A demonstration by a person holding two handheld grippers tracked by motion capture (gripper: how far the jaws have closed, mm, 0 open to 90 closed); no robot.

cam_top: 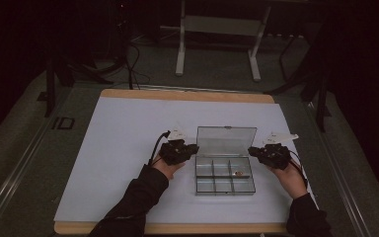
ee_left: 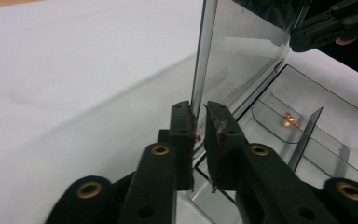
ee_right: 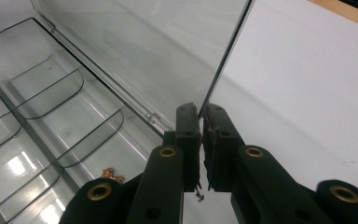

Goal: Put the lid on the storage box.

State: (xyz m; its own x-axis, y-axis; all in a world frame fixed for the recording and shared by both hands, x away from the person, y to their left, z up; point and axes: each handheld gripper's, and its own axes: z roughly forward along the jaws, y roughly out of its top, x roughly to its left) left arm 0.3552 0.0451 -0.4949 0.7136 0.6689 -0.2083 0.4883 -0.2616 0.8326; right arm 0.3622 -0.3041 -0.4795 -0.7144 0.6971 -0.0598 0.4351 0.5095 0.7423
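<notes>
At the centre of the white table, slightly right of the middle of the high view, a clear plastic compartment box stands with its hinged lid raised upright, and I grip that lid at both side edges. My left gripper is clenched on the lid's left edge; in the left gripper view the thin pane rises straight out from between the two black pads, which press on it low down, close to the hinge. My right gripper does the same at the opposite edge, and in the right gripper view the pane's edge runs up toward the top of the frame from the closed jaws. A small coppery item, too tiny to name, lies in one compartment at the box's right side. I judge the box to be light and stiff but brittle: thin, hard, glossy plastic that slips easily between pads and could crack or pop its hinge if twisted. The lid's bare side edges are the sensible holds, with both sides moved evenly so the pane does not rack. The base is light enough to skid on the smooth sheet, so any push on the lid wants to be gentle, lest the small piece inside jump its divider.
</notes>
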